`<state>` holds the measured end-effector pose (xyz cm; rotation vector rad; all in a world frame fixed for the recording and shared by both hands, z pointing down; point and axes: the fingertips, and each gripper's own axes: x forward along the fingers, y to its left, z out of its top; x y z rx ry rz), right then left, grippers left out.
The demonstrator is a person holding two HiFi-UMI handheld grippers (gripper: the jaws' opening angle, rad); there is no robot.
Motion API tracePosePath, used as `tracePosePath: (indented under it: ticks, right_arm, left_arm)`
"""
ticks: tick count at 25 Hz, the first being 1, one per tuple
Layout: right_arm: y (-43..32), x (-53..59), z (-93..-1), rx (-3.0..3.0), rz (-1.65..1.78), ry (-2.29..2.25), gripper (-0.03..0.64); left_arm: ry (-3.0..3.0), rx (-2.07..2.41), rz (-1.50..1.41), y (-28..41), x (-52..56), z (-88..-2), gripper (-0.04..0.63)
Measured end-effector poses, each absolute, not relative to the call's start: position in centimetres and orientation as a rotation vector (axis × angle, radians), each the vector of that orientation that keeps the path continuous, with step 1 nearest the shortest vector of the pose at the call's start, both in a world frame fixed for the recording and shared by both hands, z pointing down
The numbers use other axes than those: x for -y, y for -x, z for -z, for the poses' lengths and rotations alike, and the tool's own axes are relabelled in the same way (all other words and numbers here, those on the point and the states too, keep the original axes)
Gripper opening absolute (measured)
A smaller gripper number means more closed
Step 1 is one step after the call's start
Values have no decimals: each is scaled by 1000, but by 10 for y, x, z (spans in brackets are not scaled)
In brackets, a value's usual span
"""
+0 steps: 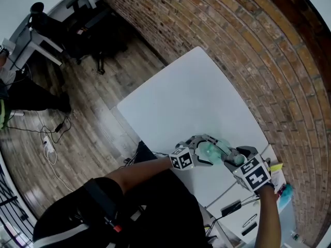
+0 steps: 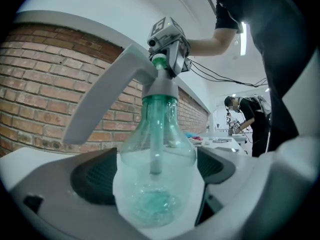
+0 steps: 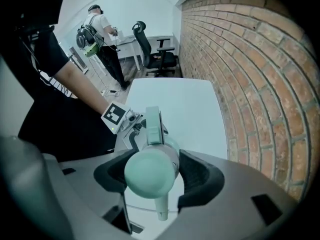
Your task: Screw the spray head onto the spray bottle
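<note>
Your views bright, evenly lit; ceiling light (image 2: pixel 243 38) glares; fisheye bends edges, corners black; nearest surfaces soft.

The see-through plastic spray bottle (image 2: pixel 157 151) is pale green. Its rounded plastic spray head (image 3: pixel 150 176) is mint green (the trigger is grey). The flat table (image 1: pixel 191 102) is white, the brick wall (image 1: pixel 232 40) red-brown.

Black T-shirt (image 1: pixel 139 190); grey left hand-held gripper (image 1: pixel 203 149), right hand-held gripper (image 1: pixel 236 158); black-white marker cubes (image 1: pixel 181 158).

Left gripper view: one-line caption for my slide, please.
The left gripper clamps the clear green spray bottle while the right gripper grips the spray head seated on its neck.
</note>
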<state>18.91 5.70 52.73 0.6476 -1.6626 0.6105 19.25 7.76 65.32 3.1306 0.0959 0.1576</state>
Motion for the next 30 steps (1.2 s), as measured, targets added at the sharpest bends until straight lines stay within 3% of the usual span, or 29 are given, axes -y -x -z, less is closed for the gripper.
tracePosePath:
  ticks: [12, 21, 30]
  right_arm:
    - [-177, -70, -493, 1703, -248, -330, 267]
    - [-199, -68, -528, 1557, -65, -163, 267]
    - [-202, -64, -530, 1638, -311, -338, 266]
  left_arm:
    - [-3103, -119, -189, -196, -76, -643, 495]
    - [-3093, -119, -183, -211, -76, -644, 495]
    - [-3092, -103, -185, -213, -76, -644, 495]
